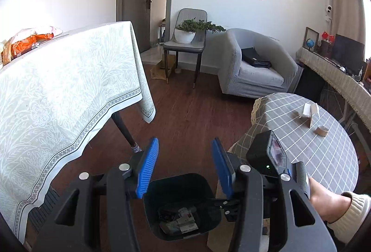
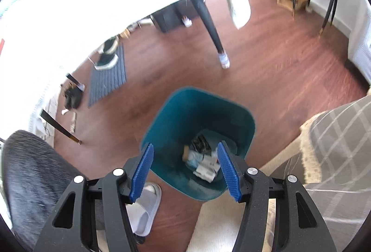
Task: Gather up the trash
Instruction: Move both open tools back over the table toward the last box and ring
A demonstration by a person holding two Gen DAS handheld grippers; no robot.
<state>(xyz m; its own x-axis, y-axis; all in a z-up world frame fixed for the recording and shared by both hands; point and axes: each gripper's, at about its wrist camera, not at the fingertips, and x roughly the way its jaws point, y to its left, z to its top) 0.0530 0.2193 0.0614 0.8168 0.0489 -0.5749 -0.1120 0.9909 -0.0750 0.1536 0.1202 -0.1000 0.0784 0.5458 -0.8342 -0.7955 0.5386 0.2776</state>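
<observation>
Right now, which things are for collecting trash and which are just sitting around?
For the job:
teal trash bin
crumpled paper scraps inside it
left claw, open
right claw, open

Just lying about:
potted plant
armchair
tape roll
slipper

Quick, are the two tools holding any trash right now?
Left tool: open, holding nothing.
Right tool: open, holding nothing, above the bin.

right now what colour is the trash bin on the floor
Teal trash bin, shown best in the right wrist view.
</observation>
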